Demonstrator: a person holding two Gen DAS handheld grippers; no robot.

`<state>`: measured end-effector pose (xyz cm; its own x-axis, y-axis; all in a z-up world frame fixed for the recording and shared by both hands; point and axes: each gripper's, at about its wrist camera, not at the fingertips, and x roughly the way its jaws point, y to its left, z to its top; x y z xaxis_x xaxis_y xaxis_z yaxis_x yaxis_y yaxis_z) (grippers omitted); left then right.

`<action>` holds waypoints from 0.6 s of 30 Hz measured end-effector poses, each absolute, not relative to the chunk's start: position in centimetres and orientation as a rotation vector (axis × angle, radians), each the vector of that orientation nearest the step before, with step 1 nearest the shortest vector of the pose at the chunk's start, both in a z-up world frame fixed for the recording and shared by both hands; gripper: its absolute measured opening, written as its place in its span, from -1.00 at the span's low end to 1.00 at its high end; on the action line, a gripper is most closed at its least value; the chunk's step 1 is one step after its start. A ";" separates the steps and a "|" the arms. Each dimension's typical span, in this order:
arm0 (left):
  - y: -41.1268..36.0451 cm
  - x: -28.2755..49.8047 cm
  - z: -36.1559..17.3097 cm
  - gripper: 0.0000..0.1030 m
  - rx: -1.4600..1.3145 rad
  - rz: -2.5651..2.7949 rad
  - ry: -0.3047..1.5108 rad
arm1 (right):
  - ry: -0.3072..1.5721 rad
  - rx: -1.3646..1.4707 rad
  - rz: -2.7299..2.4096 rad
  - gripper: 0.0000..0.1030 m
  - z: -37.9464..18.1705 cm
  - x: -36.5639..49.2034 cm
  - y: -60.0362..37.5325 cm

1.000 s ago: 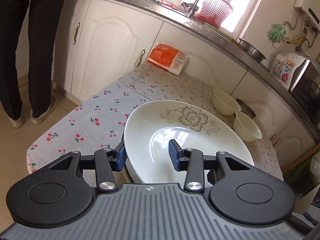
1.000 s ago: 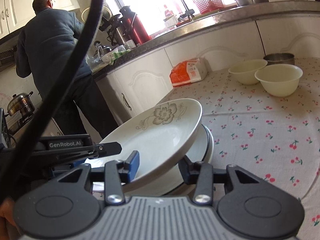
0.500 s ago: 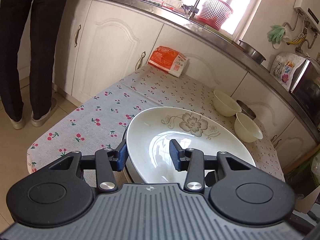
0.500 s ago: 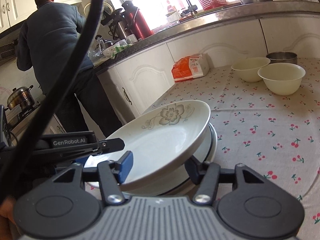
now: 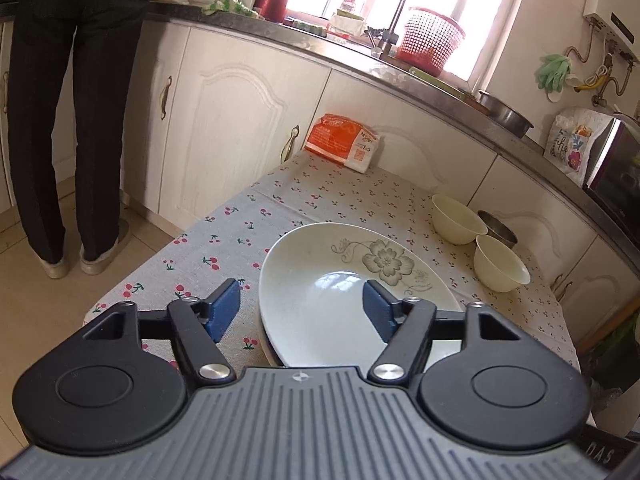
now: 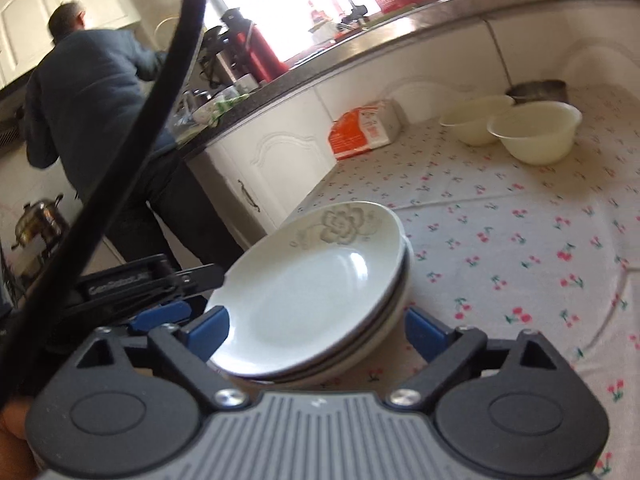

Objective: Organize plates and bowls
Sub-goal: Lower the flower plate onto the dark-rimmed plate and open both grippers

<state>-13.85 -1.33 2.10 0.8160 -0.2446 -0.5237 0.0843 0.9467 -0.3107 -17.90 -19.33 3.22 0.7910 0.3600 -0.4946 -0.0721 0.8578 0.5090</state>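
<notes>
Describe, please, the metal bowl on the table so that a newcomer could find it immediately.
Start at the table with the cherry-print cloth and go to its far corner by the white cabinets, where two cream bowls sit. The metal bowl stands just behind them, the only grey, shiny steel one there.

A home kitchen: white cabinets (image 5: 224, 120) run under a dark counter (image 5: 420, 84) with a sink tap (image 5: 404, 8) below a bright window, a red thermos (image 6: 256, 48) stands there, and a person (image 6: 92, 120) works at a stove with a pot (image 6: 38, 220).
</notes>
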 end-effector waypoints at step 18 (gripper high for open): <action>-6.7 -17.9 3.6 0.97 -0.110 -0.251 0.596 | 0.504 0.641 0.020 0.98 5.4 -24.4 -27.0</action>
<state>-17.93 -6.67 3.62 0.7981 -0.2649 -0.5411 0.2018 0.9638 -0.1742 -24.42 -27.02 5.38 0.8797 0.1706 -0.4439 0.1352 0.8053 0.5773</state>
